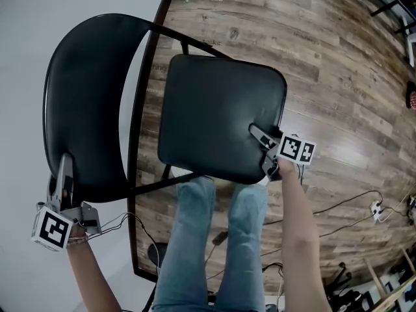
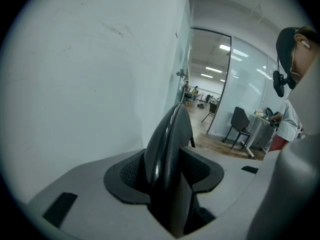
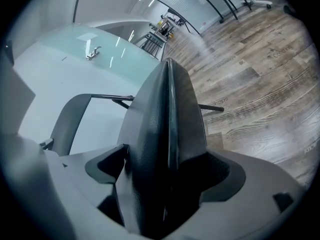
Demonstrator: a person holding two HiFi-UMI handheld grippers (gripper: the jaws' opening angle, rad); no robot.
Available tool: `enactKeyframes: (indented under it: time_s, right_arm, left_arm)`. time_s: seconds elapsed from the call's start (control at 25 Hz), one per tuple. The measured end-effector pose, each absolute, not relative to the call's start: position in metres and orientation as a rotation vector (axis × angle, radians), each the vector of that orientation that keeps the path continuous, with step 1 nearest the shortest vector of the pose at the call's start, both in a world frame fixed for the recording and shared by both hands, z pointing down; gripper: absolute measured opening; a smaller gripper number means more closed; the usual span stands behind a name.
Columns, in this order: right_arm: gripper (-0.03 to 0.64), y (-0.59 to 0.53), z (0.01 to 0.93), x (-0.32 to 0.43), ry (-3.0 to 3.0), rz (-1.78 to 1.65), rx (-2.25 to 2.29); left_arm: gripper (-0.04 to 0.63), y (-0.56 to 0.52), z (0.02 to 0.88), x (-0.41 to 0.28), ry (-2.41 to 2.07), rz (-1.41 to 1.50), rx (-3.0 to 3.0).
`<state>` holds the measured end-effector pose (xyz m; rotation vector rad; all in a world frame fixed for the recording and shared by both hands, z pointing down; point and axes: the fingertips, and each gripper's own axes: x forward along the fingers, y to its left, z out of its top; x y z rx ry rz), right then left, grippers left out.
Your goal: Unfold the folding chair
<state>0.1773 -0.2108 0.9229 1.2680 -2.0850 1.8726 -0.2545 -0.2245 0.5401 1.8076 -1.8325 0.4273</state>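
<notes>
Beside the white wall (image 1: pixel 39 18), on the wooden floor (image 1: pixel 338 77), the black folding chair (image 1: pixel 97 51) stands before the person's legs (image 1: pixel 214 239). With the left forearm (image 1: pixel 91 275) stretched forward, the left gripper (image 1: pixel 64 168) clamps its narrow-set jaws on the backrest's (image 1: pixel 84 122) near edge. Angled downward, the right gripper (image 1: pixel 259 135) has its wide-set jaws pressed on the seat's (image 1: pixel 214 103) near right corner.

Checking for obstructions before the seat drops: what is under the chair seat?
Around the seat wood floor shows. A dark frame bar emerges at its near left corner, and the person's legs stand by its near edge. Its underside and anything directly beneath are covered.
</notes>
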Motion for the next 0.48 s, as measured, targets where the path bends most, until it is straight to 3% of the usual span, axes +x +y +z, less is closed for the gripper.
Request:
enactKeyframes:
  time_s: [0.48]
  right_arm:
    - [0.471, -0.208, 0.931, 0.193, -1.952, 1.698, 1.412]
  left_arm:
    - [0.193, -0.225, 0.543, -0.236, -1.833, 0.462, 1.827]
